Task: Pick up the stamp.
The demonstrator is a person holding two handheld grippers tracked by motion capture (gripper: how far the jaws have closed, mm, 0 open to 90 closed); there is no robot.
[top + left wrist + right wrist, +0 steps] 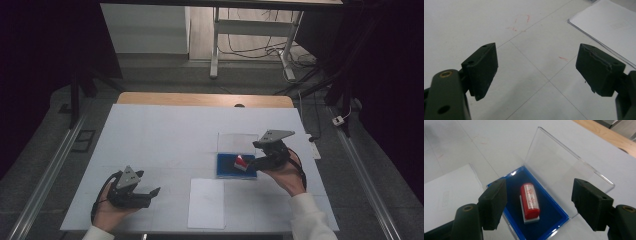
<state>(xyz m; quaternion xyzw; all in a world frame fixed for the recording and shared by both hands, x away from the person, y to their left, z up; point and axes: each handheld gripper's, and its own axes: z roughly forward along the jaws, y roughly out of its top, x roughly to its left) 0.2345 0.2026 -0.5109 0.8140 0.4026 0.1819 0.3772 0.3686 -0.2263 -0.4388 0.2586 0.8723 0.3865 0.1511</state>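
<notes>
A red stamp (530,201) with a white base lies on its side in a blue-lined case (551,216), whose clear lid (559,167) stands open behind it. In the high view the stamp (241,162) and the case (227,170) sit right of the table's middle. My right gripper (254,156) hovers over the case, open; its jaws stand either side of the stamp (539,202) without touching it. My left gripper (150,194) rests low at the front left, open with nothing between its jaws (536,72). A white sheet of paper (206,202) lies between the two hands.
The table top (160,135) is covered in white with faint seams and small red pen marks (522,22). A wooden edge (200,99) runs along the far side. Beyond it stand a desk frame and cables on the floor (250,47).
</notes>
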